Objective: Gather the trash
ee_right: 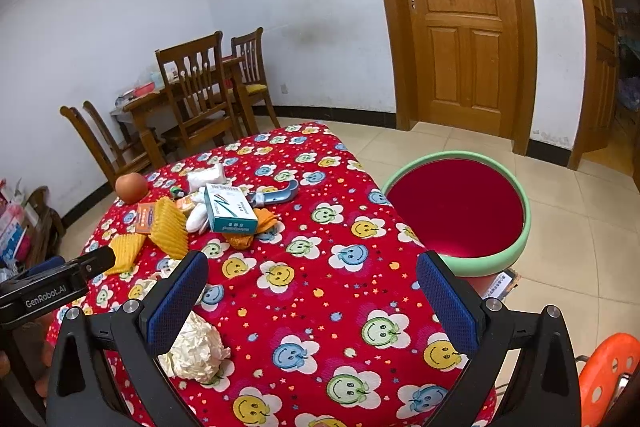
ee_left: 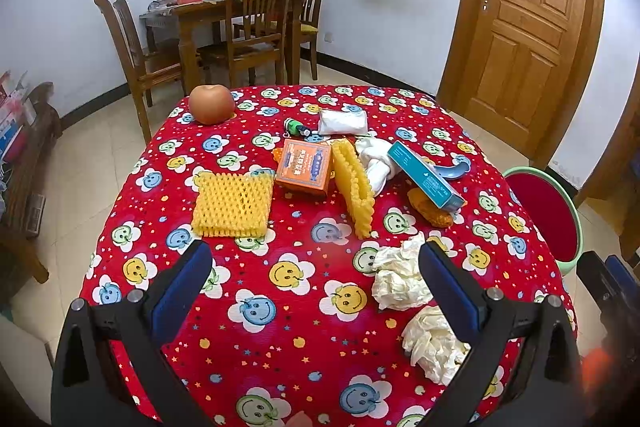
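Trash lies on a red smiley-face tablecloth [ee_left: 296,235]. Two crumpled white tissues sit near the front right: one [ee_left: 398,277] by my left gripper's right finger, one [ee_left: 434,345] nearer the edge; the nearer one shows in the right wrist view [ee_right: 198,347]. Two yellow foam nets [ee_left: 232,205] [ee_left: 354,183], an orange box [ee_left: 306,167], a teal box [ee_left: 426,175], an orange peel [ee_left: 432,209] and white wrappers [ee_left: 344,121] lie mid-table. A green-rimmed red bin [ee_right: 460,207] stands right of the table. My left gripper [ee_left: 316,267] and right gripper [ee_right: 312,279] are both open and empty above the table.
An apple [ee_left: 212,103] sits at the table's far left corner. A blue spoon [ee_left: 456,167] lies by the teal box. Wooden chairs and a table [ee_left: 248,27] stand behind, a wooden door [ee_left: 528,27] at right. An orange stool [ee_right: 608,375] is at the near right.
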Available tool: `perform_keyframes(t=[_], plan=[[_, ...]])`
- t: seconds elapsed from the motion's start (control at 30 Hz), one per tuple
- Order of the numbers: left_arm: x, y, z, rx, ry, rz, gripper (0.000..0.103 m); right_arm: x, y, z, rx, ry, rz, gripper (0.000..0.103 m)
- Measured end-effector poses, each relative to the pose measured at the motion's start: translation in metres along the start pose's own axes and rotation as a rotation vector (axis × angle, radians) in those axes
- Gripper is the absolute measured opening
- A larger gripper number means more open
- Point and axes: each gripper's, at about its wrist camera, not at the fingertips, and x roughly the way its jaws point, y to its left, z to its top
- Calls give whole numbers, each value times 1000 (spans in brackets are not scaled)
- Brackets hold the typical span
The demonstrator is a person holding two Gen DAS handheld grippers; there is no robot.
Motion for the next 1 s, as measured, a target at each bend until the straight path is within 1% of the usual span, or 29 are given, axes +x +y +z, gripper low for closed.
perform_keyframes(t=[1.0], plan=[[1,1,-1,-2,2,-3,101,1,1,-1,0,0,0,103]])
